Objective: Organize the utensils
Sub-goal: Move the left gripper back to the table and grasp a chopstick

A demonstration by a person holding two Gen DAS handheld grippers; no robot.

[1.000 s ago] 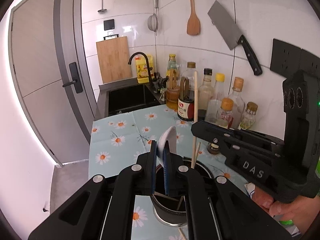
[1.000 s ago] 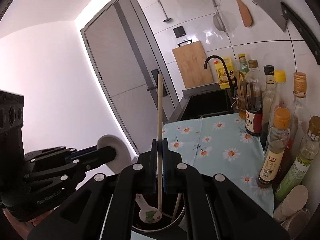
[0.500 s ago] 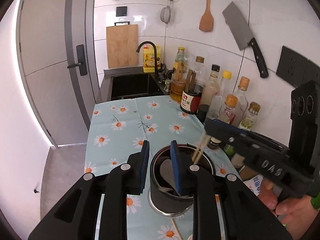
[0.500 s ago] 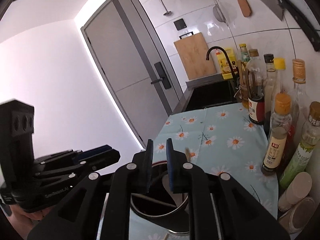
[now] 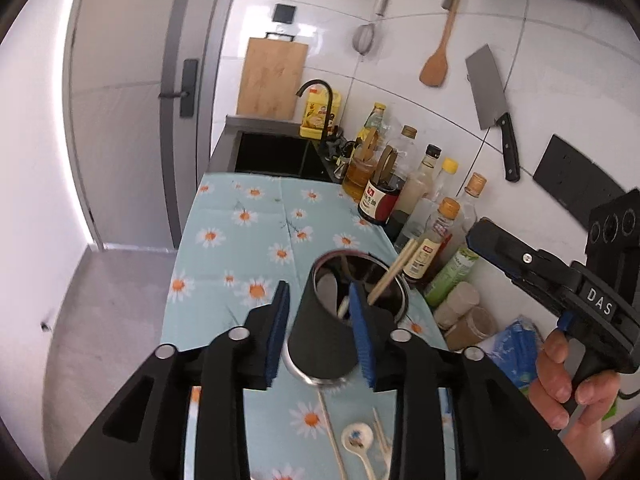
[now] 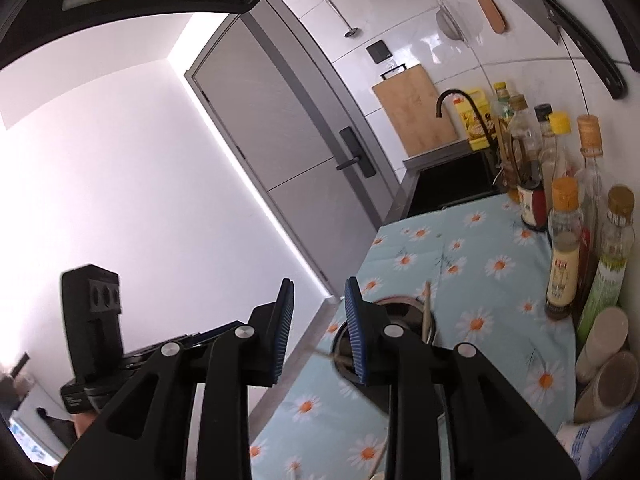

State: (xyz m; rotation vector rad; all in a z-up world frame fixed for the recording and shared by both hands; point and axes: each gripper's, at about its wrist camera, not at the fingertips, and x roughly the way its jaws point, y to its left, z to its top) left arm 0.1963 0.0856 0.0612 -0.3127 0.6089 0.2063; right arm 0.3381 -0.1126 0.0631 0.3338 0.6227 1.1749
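A black utensil holder [image 5: 326, 336] stands on the daisy tablecloth [image 5: 240, 240]. It holds a white spoon [image 5: 328, 286] and wooden chopsticks [image 5: 394, 272] that lean to the right. My left gripper [image 5: 320, 334] is open and empty, its blue pads [image 5: 278, 332] on either side of the holder's near wall without touching. My right gripper [image 6: 318, 332] is open and empty above the holder's left rim [image 6: 400, 304]; it also shows in the left wrist view [image 5: 476, 236]. A small white spoon [image 5: 356, 438] and loose chopsticks [image 5: 332, 432] lie on the cloth in front of the holder.
Sauce and oil bottles [image 5: 432, 216] line the wall to the right, with jars [image 5: 460, 312] and a blue packet [image 5: 516, 344] near them. A black sink [image 5: 276, 156] and tap lie beyond the cloth. A cleaver [image 5: 492, 100] and wooden spatula [image 5: 436, 64] hang on the tiles.
Both grippers have let go: the left one released the white spoon and the right one the chopstick, both now in the holder. Both have opened wider and pulled back and up.
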